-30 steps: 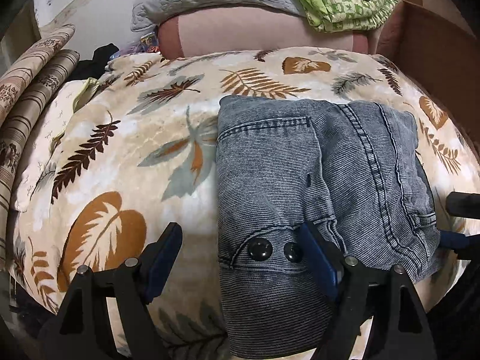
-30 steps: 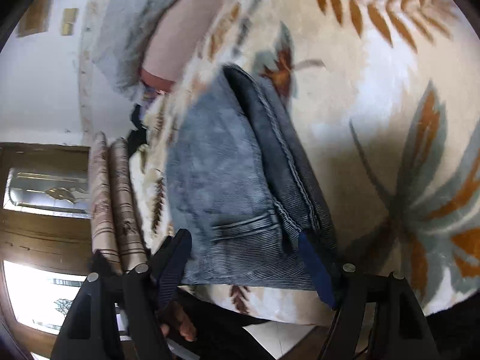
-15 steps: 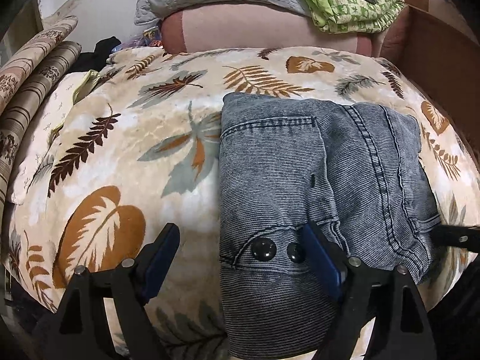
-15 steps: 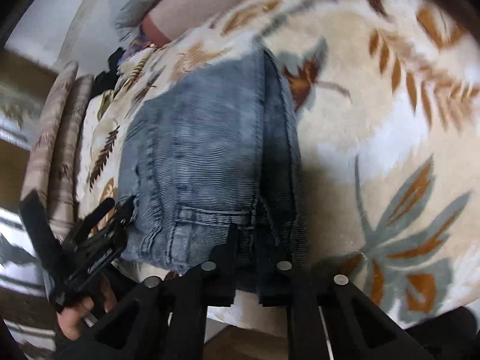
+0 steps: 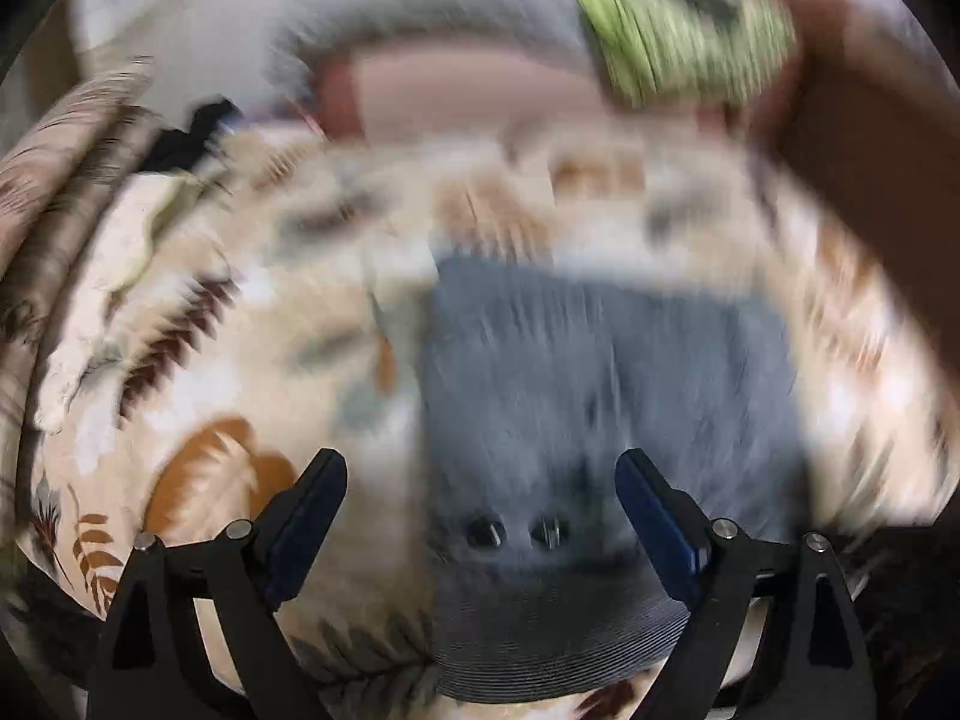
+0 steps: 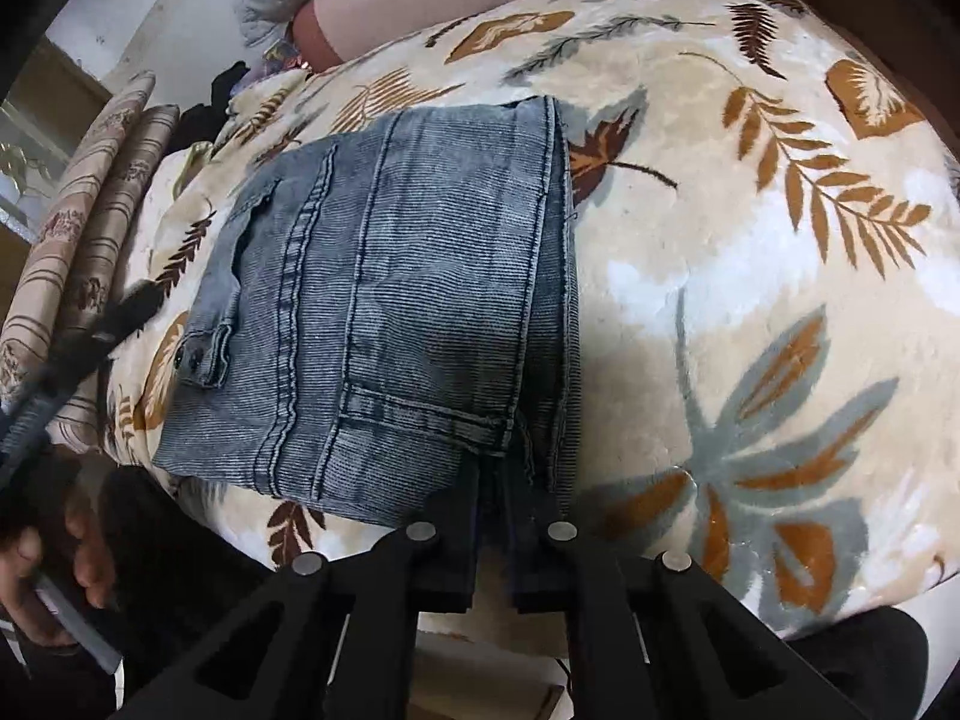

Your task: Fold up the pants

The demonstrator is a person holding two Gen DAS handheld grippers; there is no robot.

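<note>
R gripper (image 6: 492,516): jaws together, apparently pinching only a thin bit of the near right edge of the pants (image 6: 390,300), if any; can't tell for sure. L gripper (image 5: 480,516): jaws have just been opening, now wide apart, straddling the waistband buttons, no pad contact seen. Pants lie folded in a compact block on the leaf-print blanket (image 6: 750,240). Step looks like final tidying or release; next move needs a clean lift-off w/o dragging the layers.
</note>
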